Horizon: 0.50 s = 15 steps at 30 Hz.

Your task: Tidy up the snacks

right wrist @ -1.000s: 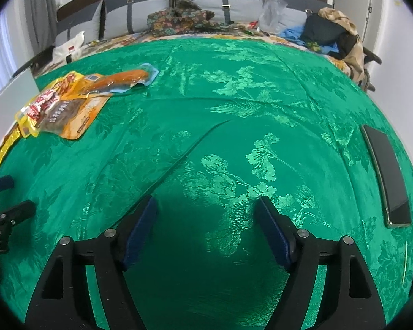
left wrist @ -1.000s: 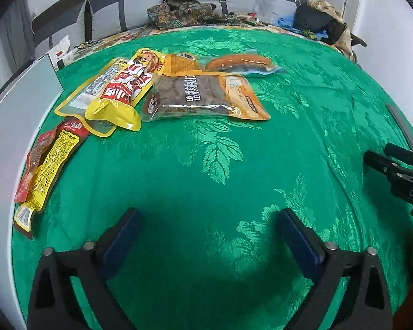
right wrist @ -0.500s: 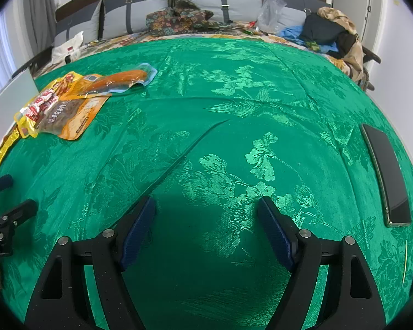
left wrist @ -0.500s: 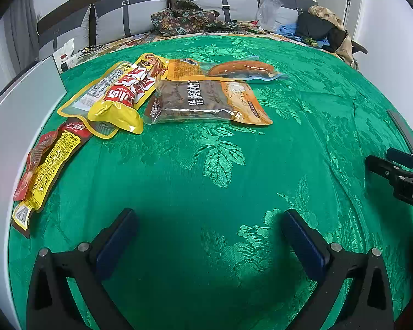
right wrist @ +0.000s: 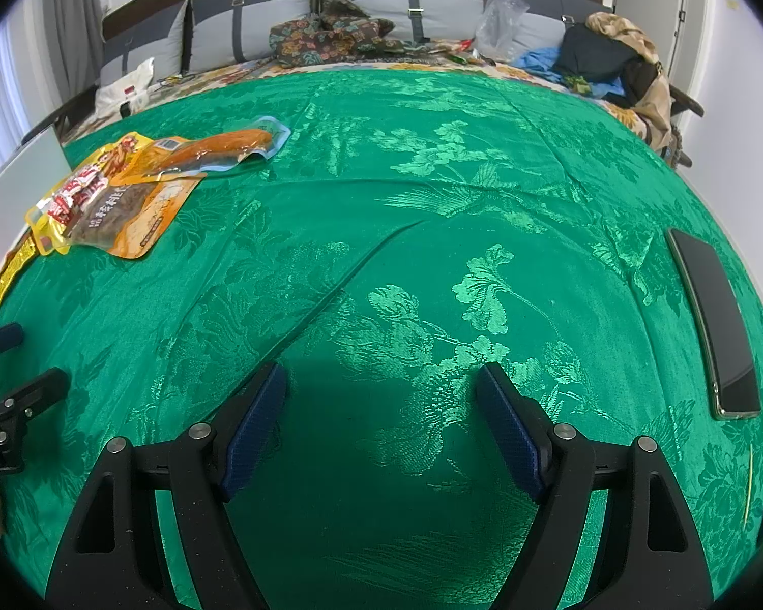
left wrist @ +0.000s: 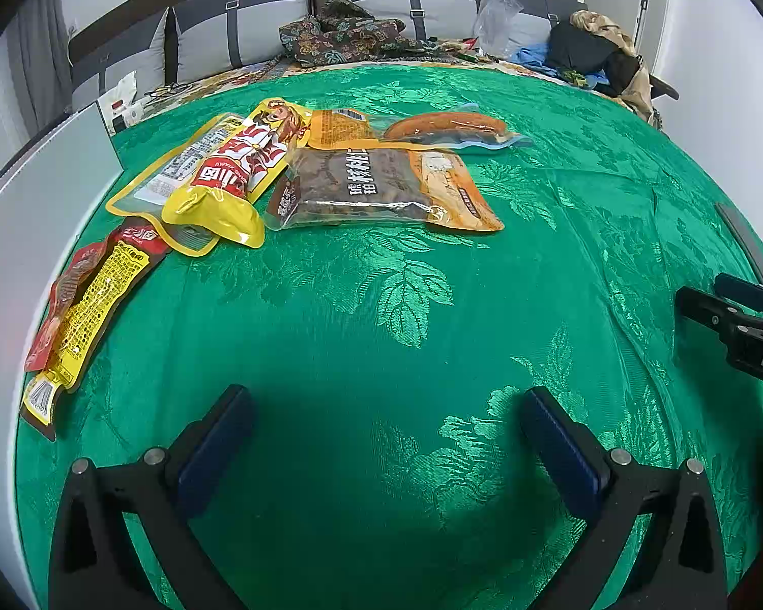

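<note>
Surface: a green brocade cloth [left wrist: 412,305] with woven leaf and flower patterns covers the whole work area; a long crease crosses it in the right wrist view.
Room: grey cushions [left wrist: 239,30] line the far wall at 12 o'clock, with a patterned fabric heap [left wrist: 341,40] in front of them, a clear plastic bag [left wrist: 493,15], and a pile of dark and tan clothing [left wrist: 605,56] at 1 o'clock.
Left edge: a pale flat panel [left wrist: 35,193] borders the cloth at 9 to 10 o'clock.
Snack count: five packets, all clustered at 10 to 12 o'clock in the left wrist view.
Packets: brown nut pouch [left wrist: 381,188]; sausage pack [left wrist: 447,127] just behind it; red-and-yellow pouch [left wrist: 239,168] overlapping a clear yellow-edged pouch [left wrist: 178,178]; long red-and-yellow strip pack [left wrist: 86,315] at 9 o'clock.
Other object: one dark phone [right wrist: 712,325] lies flat at 3 o'clock in the right wrist view.
Left gripper [left wrist: 381,437]: fingers spread wide, empty, above bare cloth, well apart from the packets.
Right gripper [right wrist: 381,417]: fingers spread wide, empty, over bare cloth, far from the snacks.
Hard to read: packet print is too small to make out; the lower pouches are partly covered; each gripper shows only as a cut-off part at the other view's edge.
</note>
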Tool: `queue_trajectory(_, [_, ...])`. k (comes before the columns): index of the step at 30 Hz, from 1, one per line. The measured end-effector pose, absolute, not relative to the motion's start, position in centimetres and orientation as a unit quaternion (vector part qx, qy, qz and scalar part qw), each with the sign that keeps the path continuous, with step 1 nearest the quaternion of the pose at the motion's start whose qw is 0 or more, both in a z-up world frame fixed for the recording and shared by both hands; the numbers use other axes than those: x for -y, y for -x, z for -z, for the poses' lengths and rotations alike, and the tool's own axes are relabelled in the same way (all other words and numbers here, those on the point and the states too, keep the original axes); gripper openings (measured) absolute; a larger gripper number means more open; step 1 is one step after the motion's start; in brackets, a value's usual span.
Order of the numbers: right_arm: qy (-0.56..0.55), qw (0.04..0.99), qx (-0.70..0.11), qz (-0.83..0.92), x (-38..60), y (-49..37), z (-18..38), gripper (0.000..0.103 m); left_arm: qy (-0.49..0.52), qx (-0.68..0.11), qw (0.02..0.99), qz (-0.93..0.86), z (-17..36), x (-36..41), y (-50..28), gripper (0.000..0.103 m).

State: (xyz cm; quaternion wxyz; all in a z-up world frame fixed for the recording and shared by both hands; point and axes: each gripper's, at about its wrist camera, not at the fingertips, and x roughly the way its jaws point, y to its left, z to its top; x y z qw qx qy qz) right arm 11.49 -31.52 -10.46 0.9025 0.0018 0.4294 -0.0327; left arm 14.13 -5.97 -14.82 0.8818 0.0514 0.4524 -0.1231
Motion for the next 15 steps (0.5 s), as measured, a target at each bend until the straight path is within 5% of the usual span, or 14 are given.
queue_trajectory(15, [-0.003,0.902,-0.430,0.031,31.57,-11.50,10.56,0.082,-0.051,-0.452,0.882,0.123,14.82,5.97,-14.11,0.103])
